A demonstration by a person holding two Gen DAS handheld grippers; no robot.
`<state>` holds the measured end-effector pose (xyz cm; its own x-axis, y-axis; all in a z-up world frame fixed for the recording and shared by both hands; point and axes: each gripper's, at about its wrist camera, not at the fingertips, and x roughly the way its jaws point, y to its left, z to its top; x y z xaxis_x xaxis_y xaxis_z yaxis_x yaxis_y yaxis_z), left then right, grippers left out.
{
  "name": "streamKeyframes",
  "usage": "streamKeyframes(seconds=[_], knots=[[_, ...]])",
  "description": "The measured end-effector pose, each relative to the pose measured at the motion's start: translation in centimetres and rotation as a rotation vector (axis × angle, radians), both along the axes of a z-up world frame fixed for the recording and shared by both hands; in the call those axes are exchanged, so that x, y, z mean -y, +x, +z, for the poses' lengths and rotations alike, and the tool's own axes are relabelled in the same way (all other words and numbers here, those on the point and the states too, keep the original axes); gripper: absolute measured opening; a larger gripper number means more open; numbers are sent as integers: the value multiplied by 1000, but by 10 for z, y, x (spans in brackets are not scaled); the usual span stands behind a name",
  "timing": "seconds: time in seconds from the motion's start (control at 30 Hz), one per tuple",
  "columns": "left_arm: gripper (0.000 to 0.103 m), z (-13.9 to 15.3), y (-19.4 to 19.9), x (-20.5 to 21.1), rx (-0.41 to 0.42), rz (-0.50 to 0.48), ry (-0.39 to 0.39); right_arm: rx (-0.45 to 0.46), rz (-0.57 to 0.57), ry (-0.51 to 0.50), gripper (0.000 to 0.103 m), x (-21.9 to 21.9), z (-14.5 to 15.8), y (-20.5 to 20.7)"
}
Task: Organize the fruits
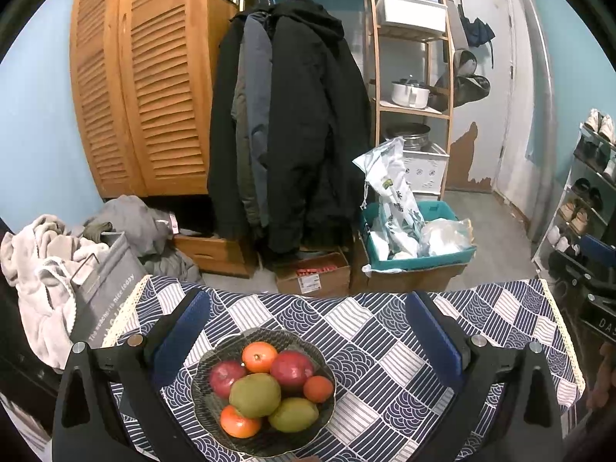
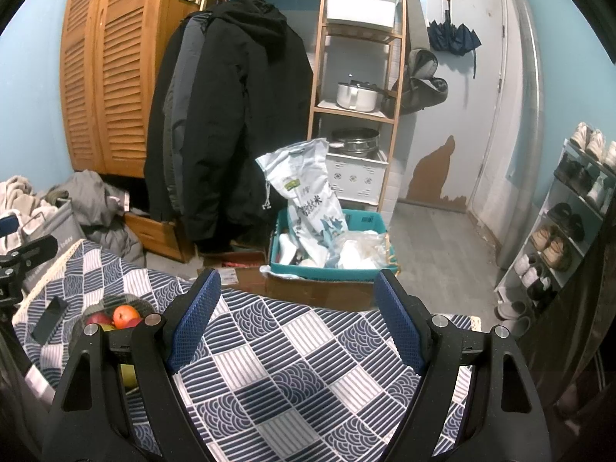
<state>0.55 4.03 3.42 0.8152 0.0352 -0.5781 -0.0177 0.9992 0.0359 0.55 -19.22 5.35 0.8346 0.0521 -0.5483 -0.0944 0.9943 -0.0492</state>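
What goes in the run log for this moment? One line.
left gripper: open, over fruit bowl | right gripper: open, empty, over tablecloth | fruits: in bowl

1. A dark patterned bowl point(image 1: 200, 392) sits on the counter's blue-and-white patterned cloth and holds all the fruit in a loose heap.
2. Two red apples point(image 1: 227, 377) lie toward the back of the bowl, one to the left and one point(image 1: 292, 369) to the right.
3. Three oranges: one point(image 1: 259, 356) at the back between the apples, one point(image 1: 318, 389) at the right edge, one point(image 1: 239, 422) at the front left.
4. Two green fruits: one point(image 1: 255, 395) on top in the middle, the other point(image 1: 293, 414) at the front right, touching it.
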Motion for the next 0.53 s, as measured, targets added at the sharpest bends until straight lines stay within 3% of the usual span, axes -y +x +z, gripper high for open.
streamKeyframes(seconds=[0.53], knots=[[102,0,4,5,-9,-4,2,0,0,-3,81,0,0,1]])
